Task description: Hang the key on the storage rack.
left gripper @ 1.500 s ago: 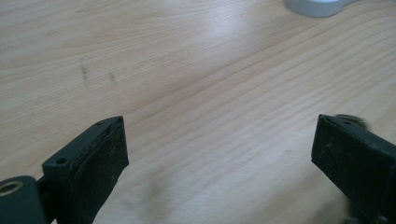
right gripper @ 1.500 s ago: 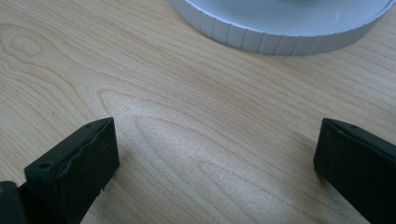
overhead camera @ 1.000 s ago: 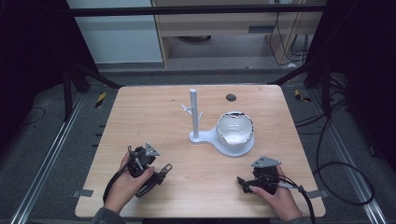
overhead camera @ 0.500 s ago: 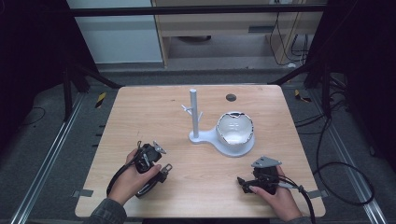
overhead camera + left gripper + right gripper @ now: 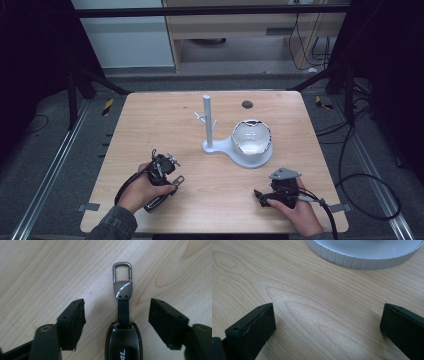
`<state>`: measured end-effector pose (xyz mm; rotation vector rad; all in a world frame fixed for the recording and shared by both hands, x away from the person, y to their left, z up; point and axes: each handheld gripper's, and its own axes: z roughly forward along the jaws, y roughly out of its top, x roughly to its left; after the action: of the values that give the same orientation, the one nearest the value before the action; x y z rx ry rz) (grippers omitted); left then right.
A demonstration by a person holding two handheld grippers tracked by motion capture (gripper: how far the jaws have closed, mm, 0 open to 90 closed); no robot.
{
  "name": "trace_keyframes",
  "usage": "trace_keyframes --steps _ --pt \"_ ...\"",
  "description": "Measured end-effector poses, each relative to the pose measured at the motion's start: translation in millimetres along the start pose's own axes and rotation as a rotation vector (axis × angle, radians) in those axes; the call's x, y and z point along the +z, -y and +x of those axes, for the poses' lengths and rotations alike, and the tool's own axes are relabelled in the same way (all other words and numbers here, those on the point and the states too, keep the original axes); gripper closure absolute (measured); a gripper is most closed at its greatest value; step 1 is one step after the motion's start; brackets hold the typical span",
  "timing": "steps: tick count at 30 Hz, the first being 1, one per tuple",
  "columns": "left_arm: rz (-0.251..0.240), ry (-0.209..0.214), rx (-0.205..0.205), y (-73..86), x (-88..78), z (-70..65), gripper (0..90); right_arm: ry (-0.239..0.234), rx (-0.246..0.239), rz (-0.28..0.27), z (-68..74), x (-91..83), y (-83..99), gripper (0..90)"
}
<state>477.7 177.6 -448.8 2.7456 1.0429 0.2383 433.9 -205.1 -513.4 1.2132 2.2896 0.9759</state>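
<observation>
A black car key fob (image 5: 123,343) lies flat on the wooden table (image 5: 210,175), with a dark strap and a grey metal clip (image 5: 122,272) pointing away from me. My left gripper (image 5: 117,307) is open just above it, one jaw on each side of the strap, touching neither. From above, the left gripper (image 5: 161,169) sits at the front left with the key fob (image 5: 164,194) beside the hand. My right gripper (image 5: 270,194) rests open at the front right. In its own view the right gripper (image 5: 327,315) has bare wood between the jaws.
A white stand with an upright post (image 5: 207,122) and small pegs stands mid-table. Its round base holds a white bowl (image 5: 251,137). The base's ribbed rim (image 5: 362,255) lies just ahead of my right gripper. A dark round hole (image 5: 247,104) marks the far side.
My left gripper has shifted a little to the right, over the key fob. The right gripper has stayed put.
</observation>
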Motion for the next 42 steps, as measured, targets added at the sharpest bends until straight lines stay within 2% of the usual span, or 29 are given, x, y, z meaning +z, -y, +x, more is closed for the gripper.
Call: trace_keyframes --steps 3,6,13,16,28,32,42 --pt "0.043 0.005 0.024 -2.5 4.4 -0.6 36.7 -0.001 -0.001 0.0 -0.1 0.0 0.0 0.5" --pt "0.046 0.008 0.01 -4.7 6.6 1.3 41.7 -0.001 -0.001 0.0 -0.1 0.0 0.0 0.5" --pt "0.059 0.023 0.007 -6.0 6.4 6.1 52.6 -0.002 -0.002 -0.001 -0.2 0.0 0.1 0.4" --pt "0.078 0.028 0.018 -6.0 9.0 5.6 54.5 -0.003 -0.002 -0.001 -0.2 0.0 0.1 0.5" --pt "0.094 0.037 0.039 -8.3 14.8 3.0 63.2 -0.005 -0.004 -0.001 -0.5 -0.1 0.2 0.5" --pt "0.099 0.047 0.045 -8.9 15.4 2.5 71.0 -0.006 -0.006 -0.001 -0.6 -0.2 0.3 0.4" --pt "0.096 0.059 0.052 -7.4 14.5 2.6 78.9 -0.005 -0.003 0.0 -0.4 -0.2 0.3 0.5"
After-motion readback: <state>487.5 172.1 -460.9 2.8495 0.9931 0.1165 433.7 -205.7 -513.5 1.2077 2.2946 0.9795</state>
